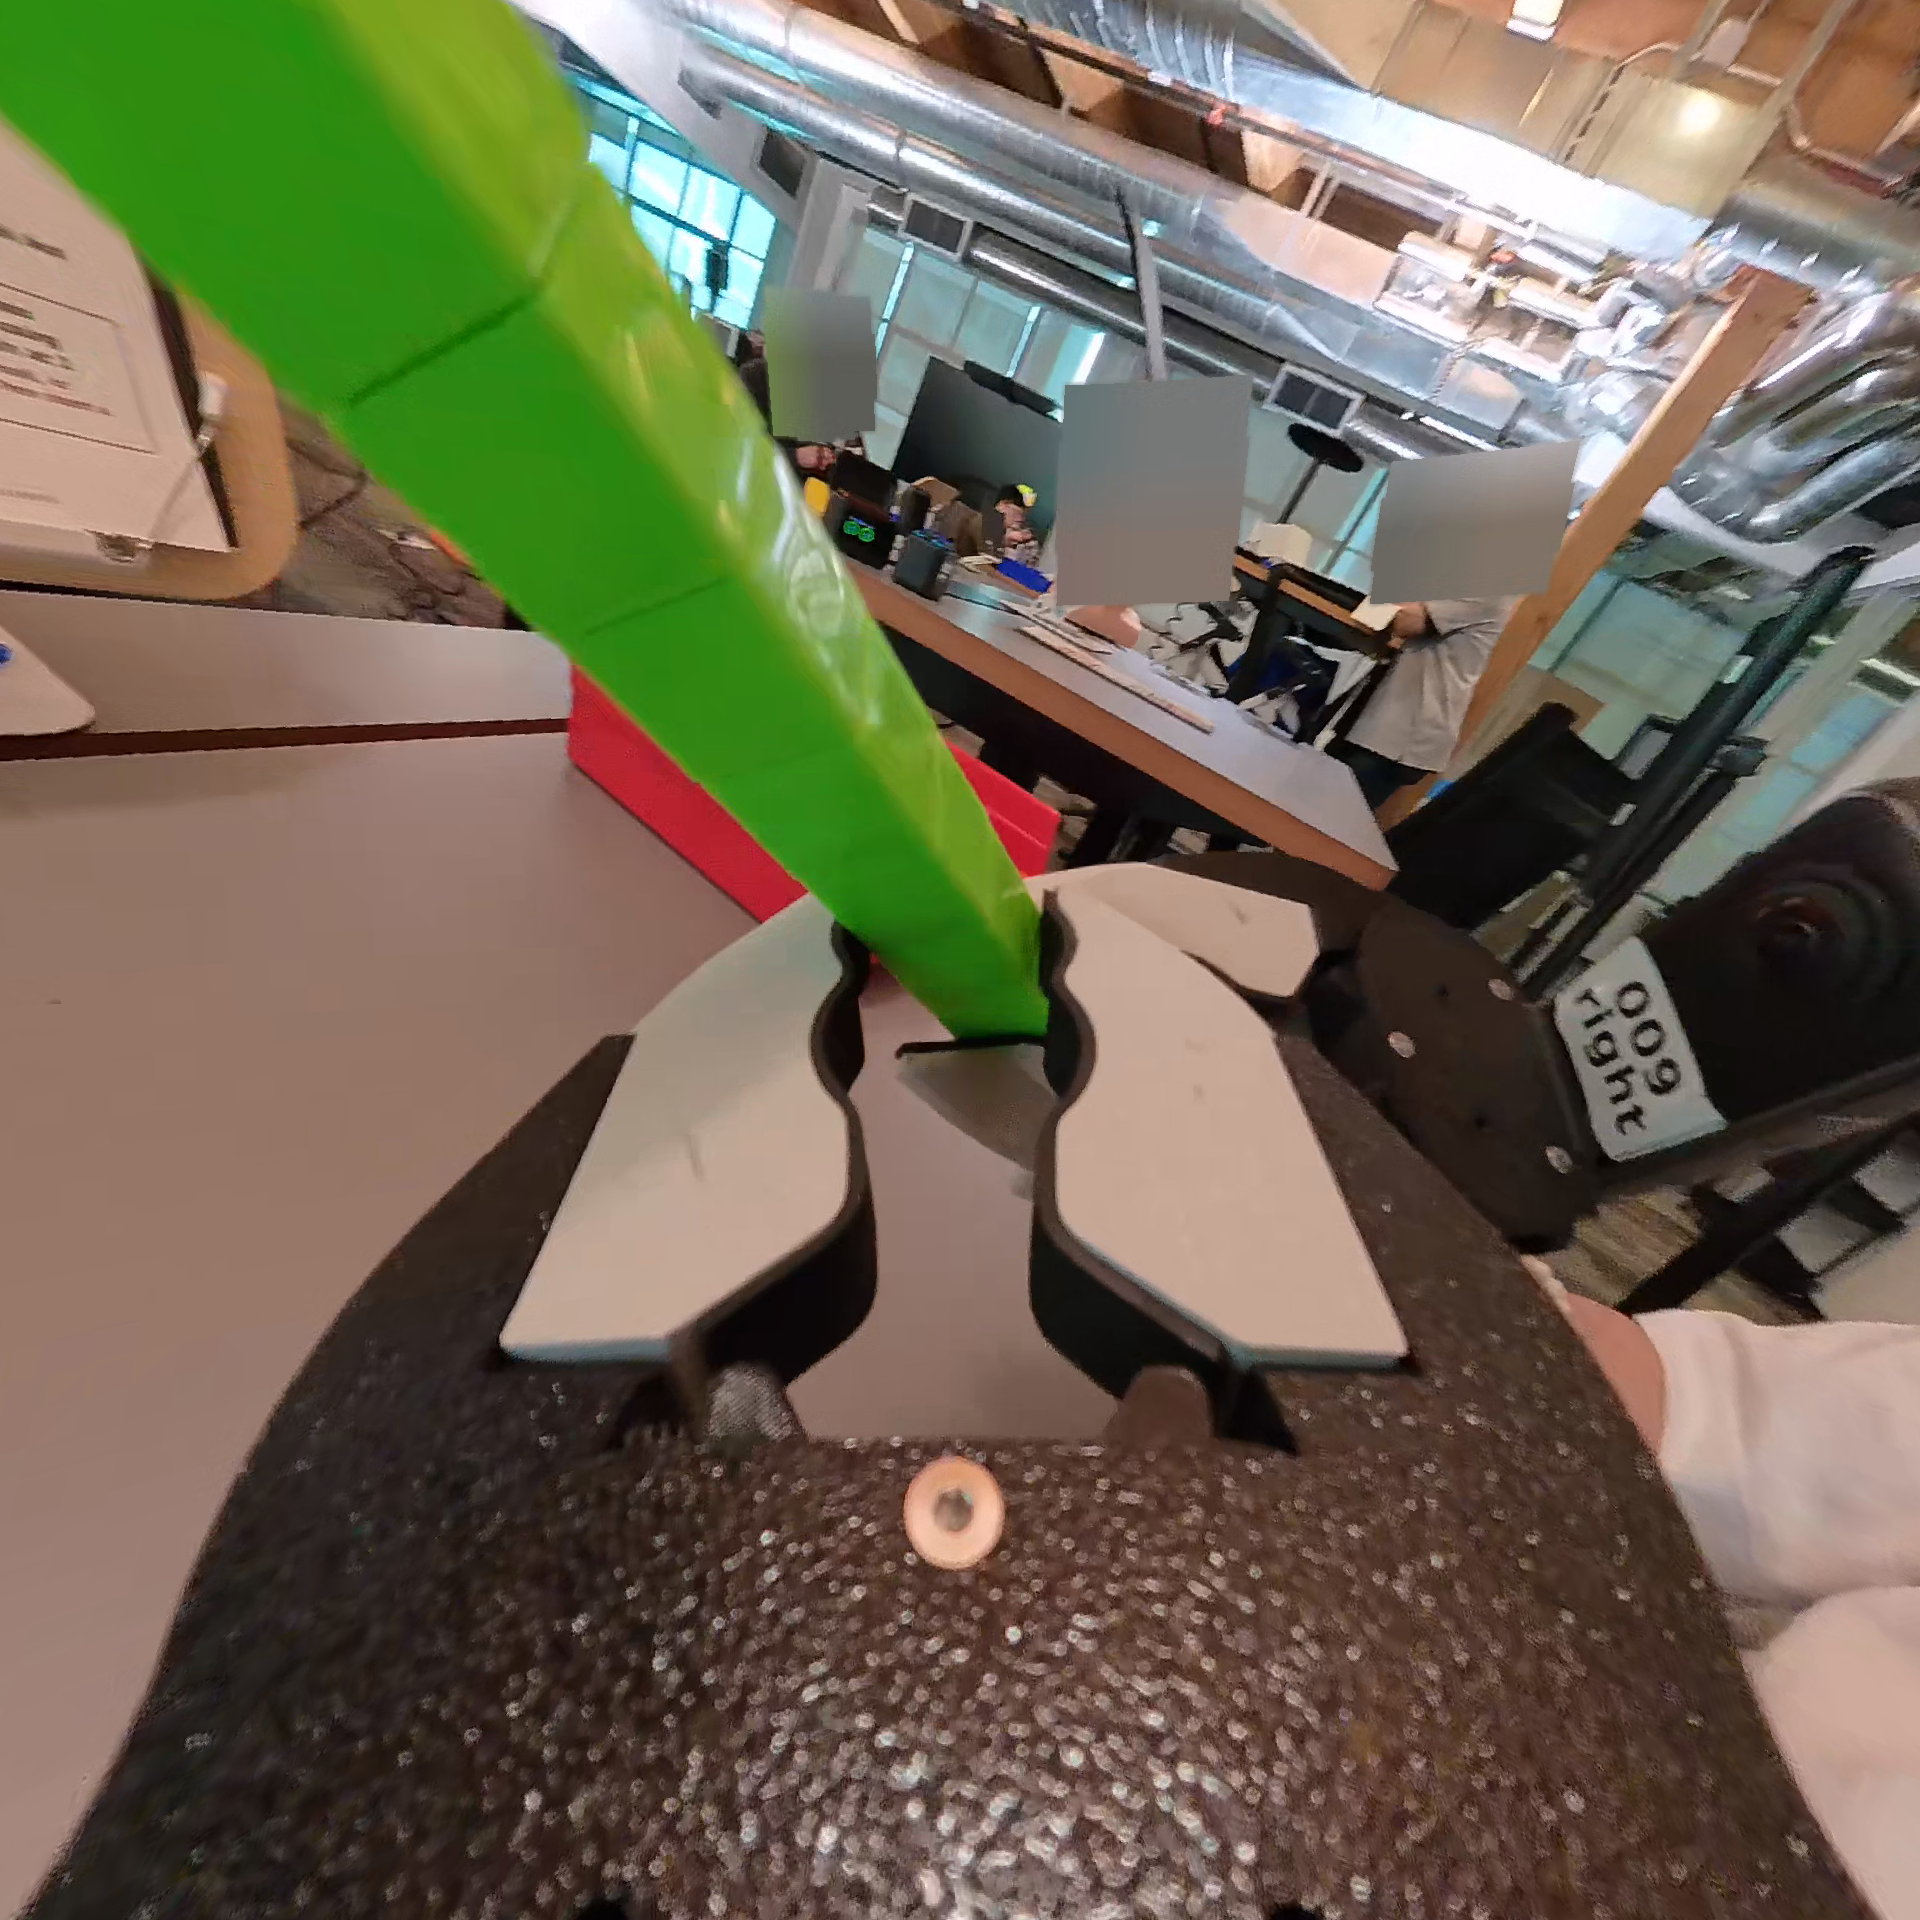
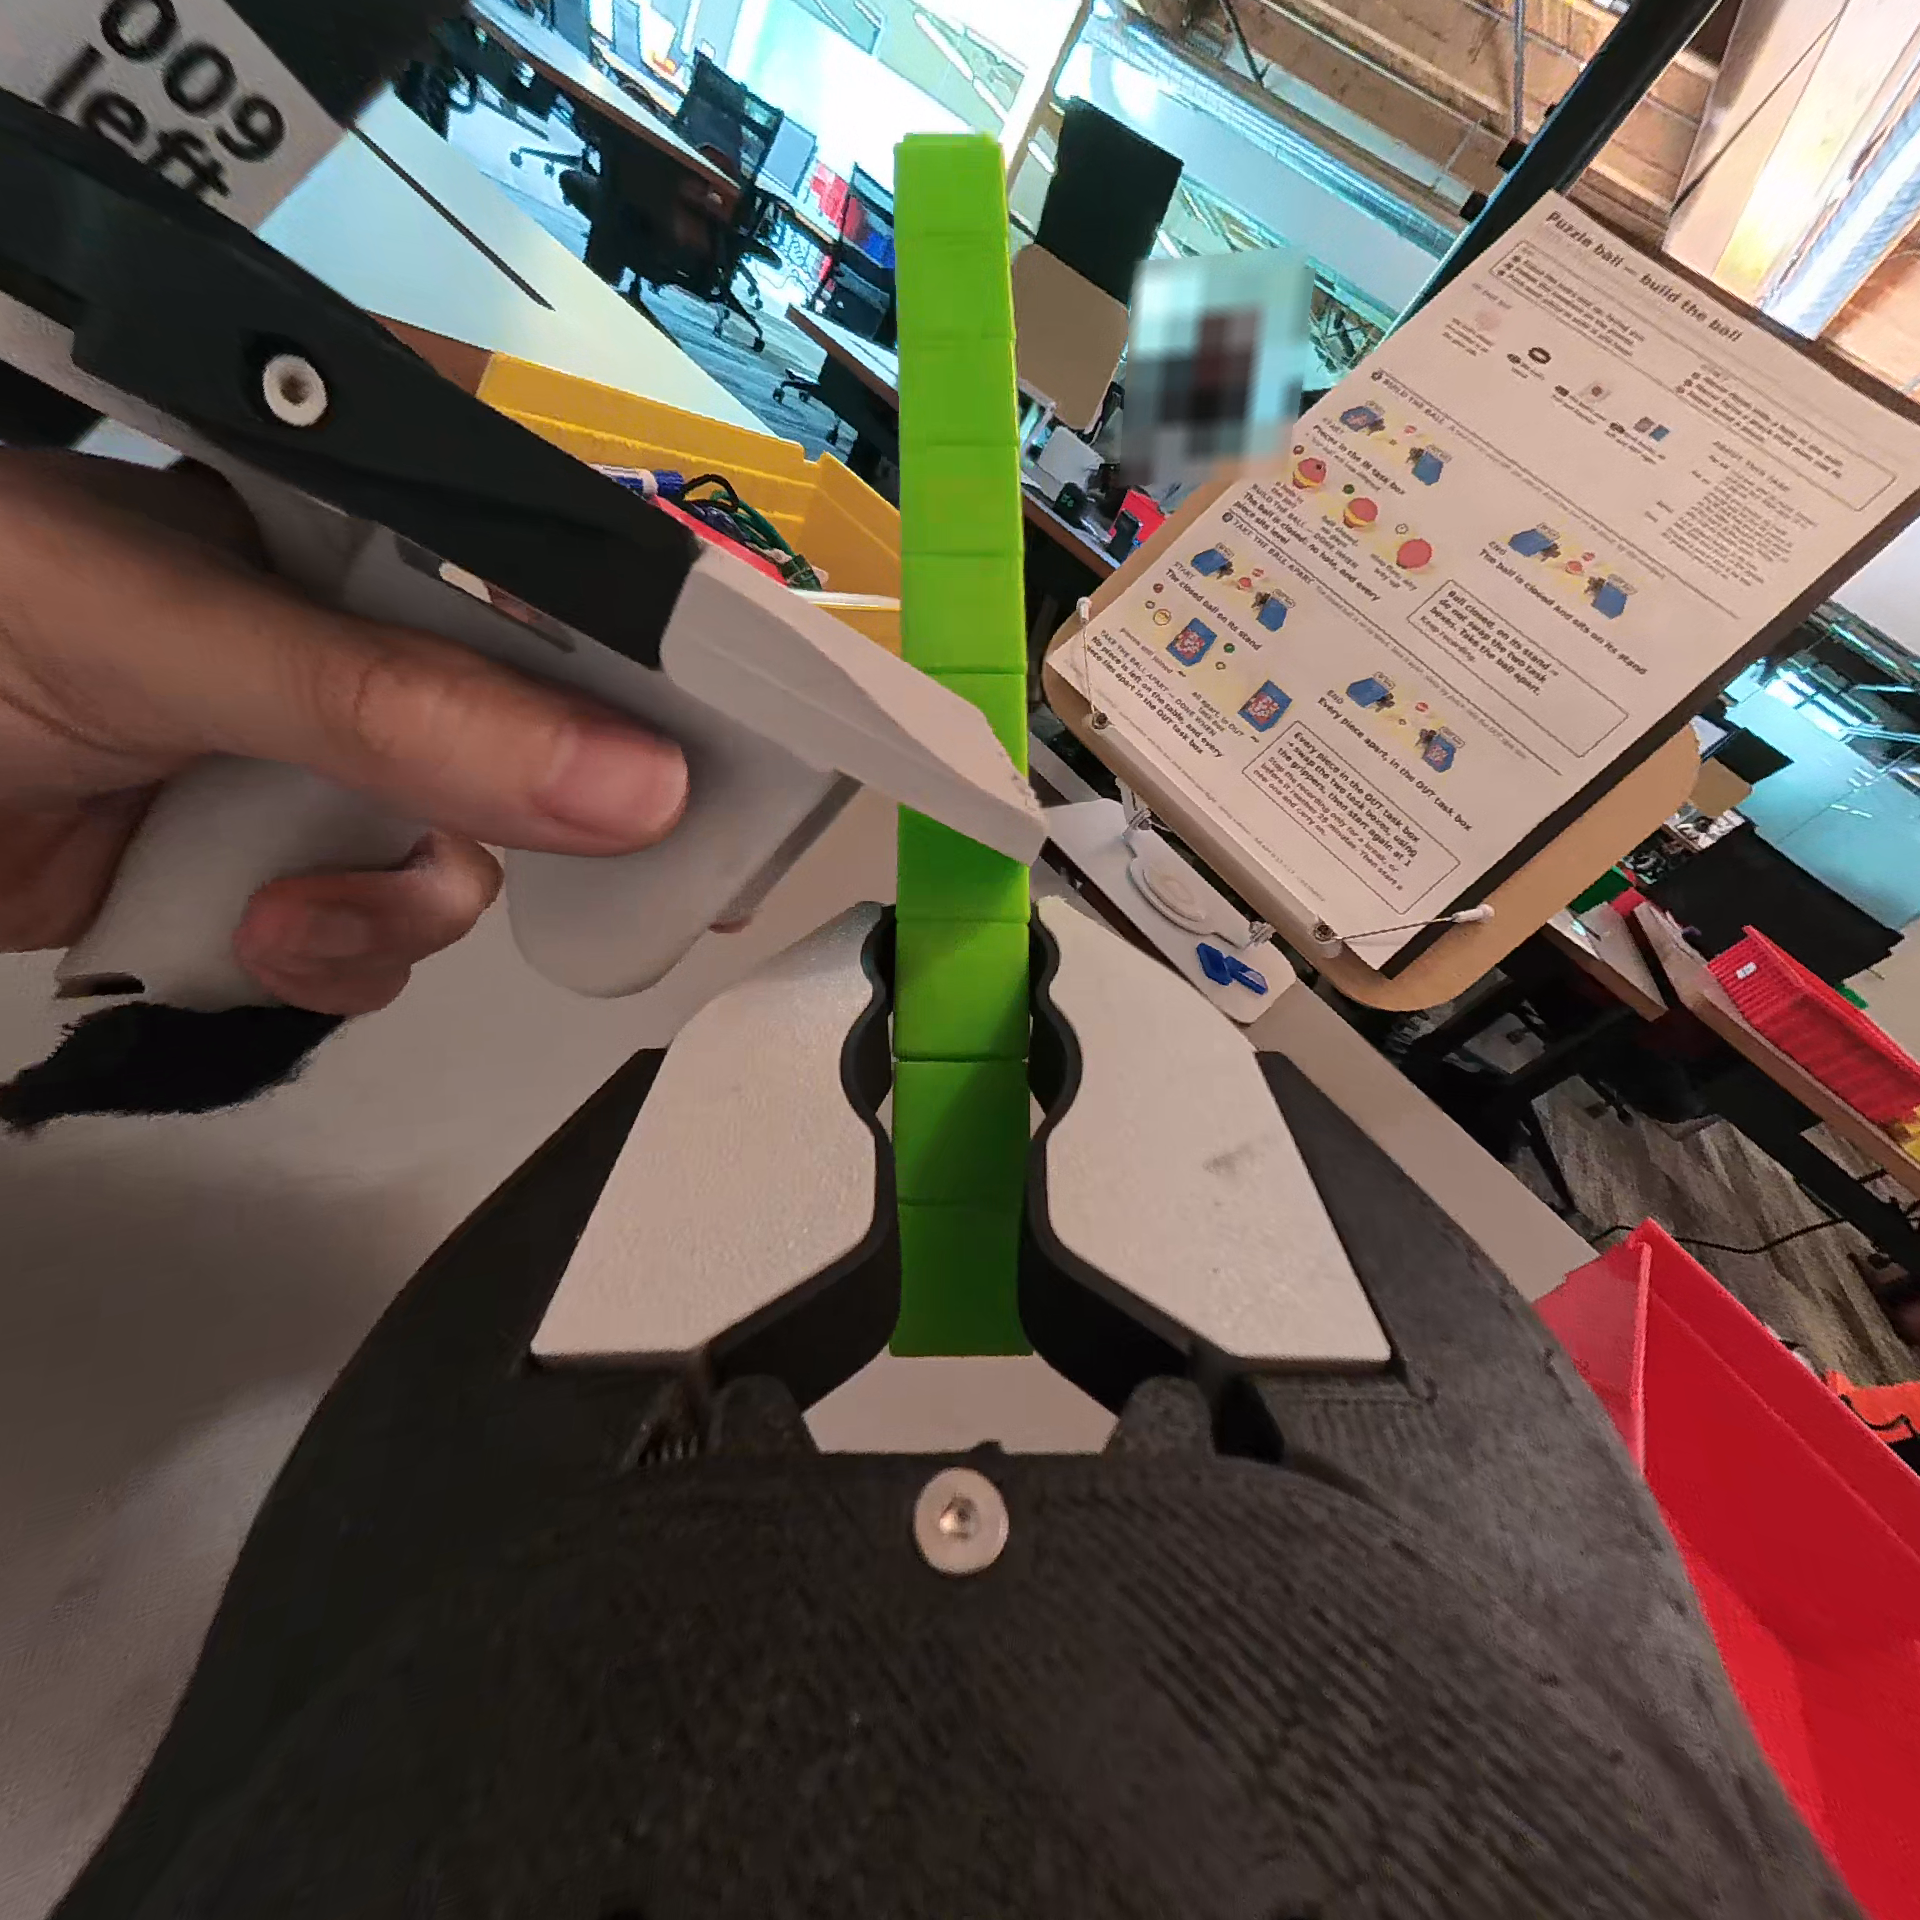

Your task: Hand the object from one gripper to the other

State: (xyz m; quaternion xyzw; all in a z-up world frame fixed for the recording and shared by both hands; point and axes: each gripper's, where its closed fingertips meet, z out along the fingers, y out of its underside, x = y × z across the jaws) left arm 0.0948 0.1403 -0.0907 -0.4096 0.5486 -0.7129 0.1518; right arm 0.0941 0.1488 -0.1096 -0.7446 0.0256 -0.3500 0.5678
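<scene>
A long green bar (image 2: 958,520) made of stacked cube segments stands upright between my right gripper's (image 2: 961,925) fingers, which are shut on its lower part. My left gripper (image 1: 948,935) comes in from the left and is closed on the same bar just above the right fingertips. One left finger (image 2: 862,727) crosses in front of the bar. In the left wrist view the bar (image 1: 520,416) runs up and left from the tips. The right gripper's finger (image 1: 1195,920) and body (image 1: 1455,1039) sit right behind.
A red bin (image 2: 1766,1507) stands at the right, and it also shows in the left wrist view (image 1: 675,800). A yellow bin (image 2: 727,468) is behind the left gripper. An instruction board (image 2: 1455,623) leans at the back right. A bare hand (image 2: 312,675) holds the left gripper over the grey table (image 1: 260,1039). Both grippers' tips are close together, under 4 cm apart.
</scene>
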